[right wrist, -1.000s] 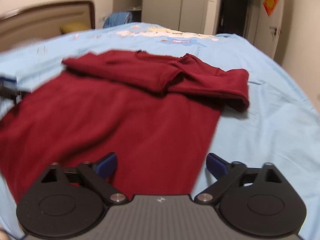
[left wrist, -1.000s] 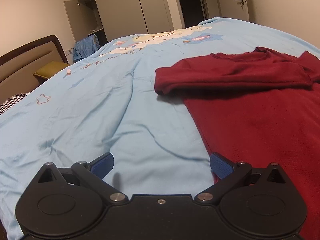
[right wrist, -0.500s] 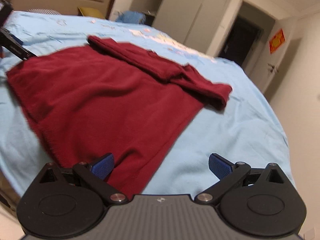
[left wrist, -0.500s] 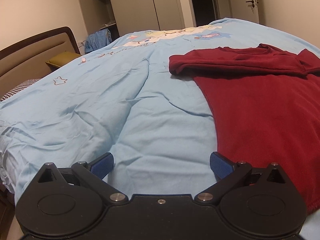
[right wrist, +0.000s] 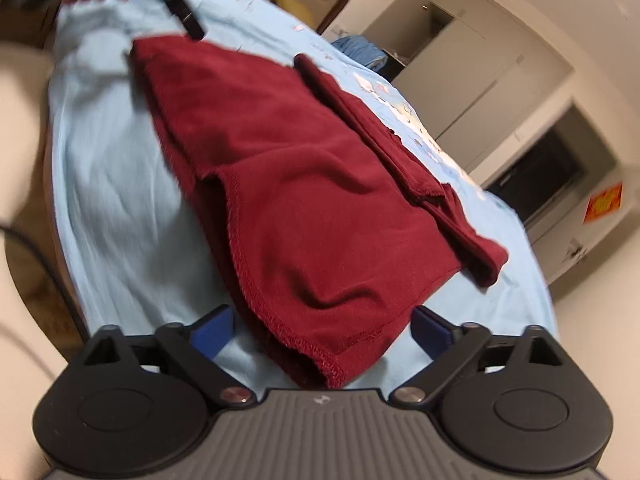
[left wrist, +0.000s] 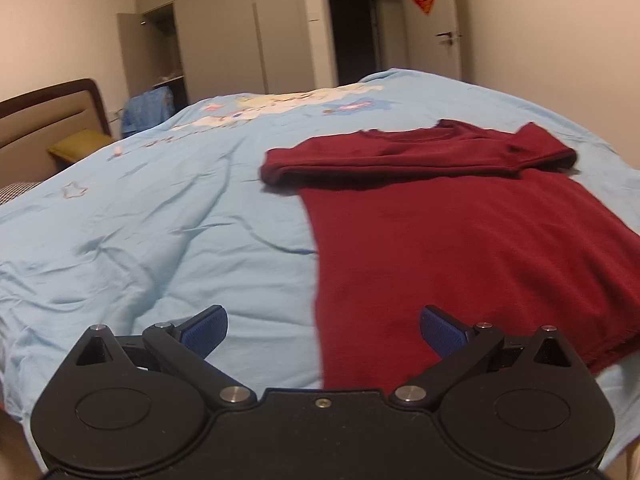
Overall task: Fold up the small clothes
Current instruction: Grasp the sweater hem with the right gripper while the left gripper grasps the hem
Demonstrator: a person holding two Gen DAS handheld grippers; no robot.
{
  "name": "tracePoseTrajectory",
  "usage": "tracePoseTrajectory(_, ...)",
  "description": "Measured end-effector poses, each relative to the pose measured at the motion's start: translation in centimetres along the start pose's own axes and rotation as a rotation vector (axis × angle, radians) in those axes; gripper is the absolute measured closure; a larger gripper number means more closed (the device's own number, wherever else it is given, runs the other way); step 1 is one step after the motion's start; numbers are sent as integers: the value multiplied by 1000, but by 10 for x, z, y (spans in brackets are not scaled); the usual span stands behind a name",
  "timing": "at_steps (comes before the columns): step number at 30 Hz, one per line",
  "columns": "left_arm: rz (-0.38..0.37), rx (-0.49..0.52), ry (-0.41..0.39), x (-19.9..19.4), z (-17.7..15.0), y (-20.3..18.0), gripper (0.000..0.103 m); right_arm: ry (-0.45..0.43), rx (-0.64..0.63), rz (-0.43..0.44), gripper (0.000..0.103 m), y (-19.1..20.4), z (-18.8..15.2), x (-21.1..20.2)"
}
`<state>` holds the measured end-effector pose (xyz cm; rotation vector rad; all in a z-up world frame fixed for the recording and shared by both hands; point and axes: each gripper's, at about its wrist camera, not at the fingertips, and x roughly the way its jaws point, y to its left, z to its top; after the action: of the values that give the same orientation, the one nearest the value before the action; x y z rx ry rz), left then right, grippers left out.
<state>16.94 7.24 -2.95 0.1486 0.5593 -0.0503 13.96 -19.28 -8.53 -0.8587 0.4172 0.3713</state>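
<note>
A bedroom with pale walls, grey wardrobe doors and a dark doorway lies behind a wide bed covered by a light blue printed quilt point(left wrist: 168, 216). On this quilt, toward the right side in the left wrist view, a dark red knitted garment with long sleeves point(left wrist: 460, 240) is spread flat, its hem near the edge of the bed and its collar on the far side.

The folding looks to me partly done. Both sleeves are already laid across the top of the body, forming a thick band point(left wrist: 400, 156) just below the collar. The body itself is not yet folded, so the lengthwise fold from hem to collar remains, and perhaps one more fold after it.

The left tool point(left wrist: 322, 330) is spread wide and holds nothing; it hangs above the near left edge of the garment, one blue pad over the quilt and the other over the red cloth. The right tool point(right wrist: 322, 334) is also spread wide, and the near right hem corner point(right wrist: 328, 360) lies between its pads, not pinched.
</note>
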Motion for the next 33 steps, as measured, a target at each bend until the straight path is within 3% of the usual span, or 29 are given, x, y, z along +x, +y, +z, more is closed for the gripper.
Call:
tracePoseTrajectory(1, -16, 10, -6, -1, 0, -4, 1, -4, -15, -10, 14, 2, -1, 0)
tracePoseTrajectory(3, -46, 33, -17, -3, -1, -13, 1, -18, -23, -20, 29, 3, -1, -2)
tracePoseTrajectory(5, -74, 56, -32, -6, -2, -21, 1, -33, -16, -25, 73, 2, -2, -6)
tracePoseTrajectory(7, -108, 83, -50, -9, -4, -29, 1, -60, 8, -10, 88, -2, 0, -9)
tracePoseTrajectory(10, -172, 133, -78, -16, -9, -40, 1, -118, 72, -5, 90, -12, 7, -20)
tracePoseTrajectory(15, -262, 234, -95, -22, -22, -67, 1, -206, 282, -10, 91, -48, 28, -35)
tracePoseTrajectory(20, -205, 346, -100, -14, -34, -97, 1, -264, 436, 12, 93, -85, 46, -37)
tracePoseTrajectory(22, -145, 366, -96, -8, -35, -101, 9, -278, 468, 14, 93, -96, 51, -37)
tracePoseTrajectory(25, -39, 377, -92, -2, -35, -95, 30, -291, 487, -4, 93, -105, 52, -43)
tracePoseTrajectory(27, 23, 368, -92, 1, -35, -84, 51, -295, 490, -19, 93, -107, 50, -46)
tracePoseTrajectory(31, 70, 333, -110, -1, -34, -56, 77, -286, 488, -37, 93, -102, 45, -49)
tracePoseTrajectory(33, 80, 331, -137, -4, -33, -48, 97, -279, 470, -57, 94, -93, 43, -52)
